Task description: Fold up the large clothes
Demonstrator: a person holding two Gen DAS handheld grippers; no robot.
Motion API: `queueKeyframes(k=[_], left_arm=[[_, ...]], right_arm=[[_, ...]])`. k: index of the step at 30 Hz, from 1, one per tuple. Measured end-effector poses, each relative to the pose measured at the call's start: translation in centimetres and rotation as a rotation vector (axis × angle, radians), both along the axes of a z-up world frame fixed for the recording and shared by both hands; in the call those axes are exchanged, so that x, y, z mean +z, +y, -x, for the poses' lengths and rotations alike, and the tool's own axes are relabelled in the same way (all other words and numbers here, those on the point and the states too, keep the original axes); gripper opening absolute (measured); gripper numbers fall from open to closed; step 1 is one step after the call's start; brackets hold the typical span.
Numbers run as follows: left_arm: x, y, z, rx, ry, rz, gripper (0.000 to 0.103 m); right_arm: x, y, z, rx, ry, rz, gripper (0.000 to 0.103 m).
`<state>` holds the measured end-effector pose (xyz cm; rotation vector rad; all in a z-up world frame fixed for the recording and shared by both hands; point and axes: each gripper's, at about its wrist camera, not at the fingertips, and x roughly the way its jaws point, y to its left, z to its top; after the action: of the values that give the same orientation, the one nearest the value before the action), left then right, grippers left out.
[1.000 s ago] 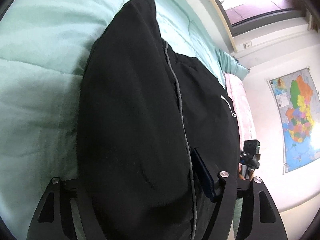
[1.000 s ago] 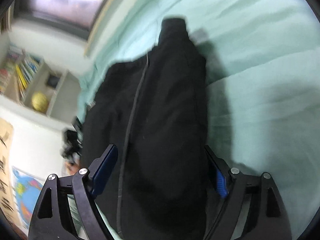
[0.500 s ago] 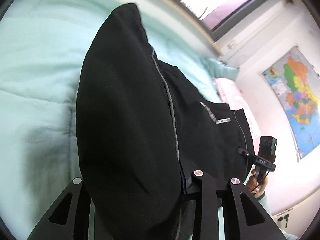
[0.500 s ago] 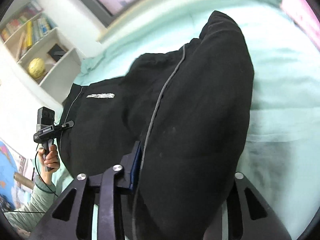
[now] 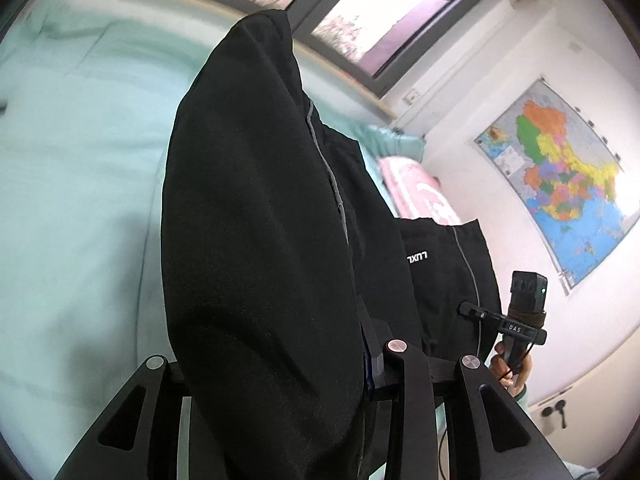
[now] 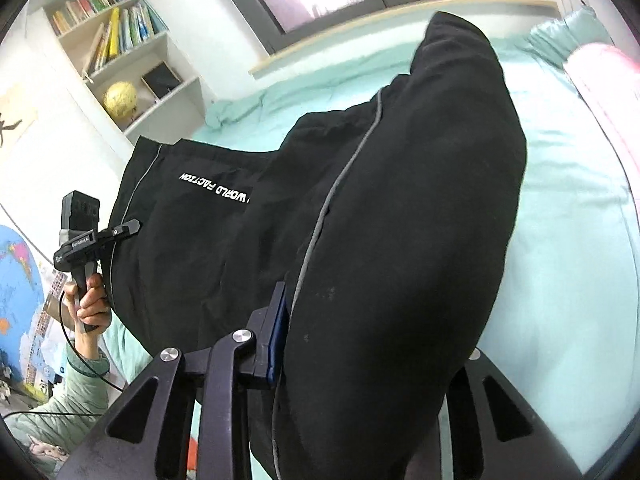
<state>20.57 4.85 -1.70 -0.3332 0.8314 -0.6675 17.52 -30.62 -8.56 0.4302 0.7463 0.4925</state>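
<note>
I see left gripper (image 5: 276,364) clamping trousers (image 5: 256,240) | right gripper (image 6: 372,336) clamping trousers | raised over bed (image 6: 568,216)

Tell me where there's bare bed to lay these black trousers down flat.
Bare mint quilt lies between the lifted black trousers and the pink pillow, and up to the window sill. In the left wrist view, more quilt is free left of the garment. The pillow end is crowded, and both grippers are full of cloth.
</note>
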Motion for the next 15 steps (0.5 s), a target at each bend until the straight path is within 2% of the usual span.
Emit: queueKeyframes(k=[3,5,6,7,8,10,12,13,14,15], left_arm=[[-4.5,0.7,0.0,0.033,0.053,-0.018,0.037],[-8.7,1.6,-1.0,0.105,0.104,-0.046,0.039],[-10.6,2.3,-1.6,0.156,0.136,-0.054,0.045],[-12.4,3.4,-2.1,0.193,0.179,-0.029,0.052],[-14.2,4.6,-2.7,0.206,0.224,0.038,0.054],[-17.1,7.5,-3.3,0.186,0.315,0.268,0.058],[-18.7,9.7,-3.3,0.175,0.399,0.423,0.058],[-18.6,10.6,-3.0,0.187,0.410,0.448,0.058],[-18.2,11.3,-2.6,0.215,0.393,0.425,0.058],[-17.0,11.8,-2.0,0.245,0.352,0.355,0.058]], right_arm=[[-3.0,0.5,-0.8,-0.008,0.044,0.036,0.035],[-5.4,1.2,-2.0,-0.003,0.095,0.064,0.036],[-7.0,1.3,-2.4,-0.057,0.117,0.116,0.041],[-8.8,0.9,-2.7,-0.121,0.142,0.140,0.050],[-10.2,0.2,-2.9,-0.147,0.167,0.097,0.054],[-13.9,-2.4,-2.5,-0.187,0.224,-0.112,0.059],[-16.2,-4.7,-1.5,-0.202,0.243,-0.267,0.063],[-17.1,-5.9,-0.6,-0.213,0.245,-0.350,0.067],[-17.4,-6.6,0.0,-0.227,0.246,-0.386,0.067],[-17.2,-7.3,0.9,-0.274,0.242,-0.365,0.070]])
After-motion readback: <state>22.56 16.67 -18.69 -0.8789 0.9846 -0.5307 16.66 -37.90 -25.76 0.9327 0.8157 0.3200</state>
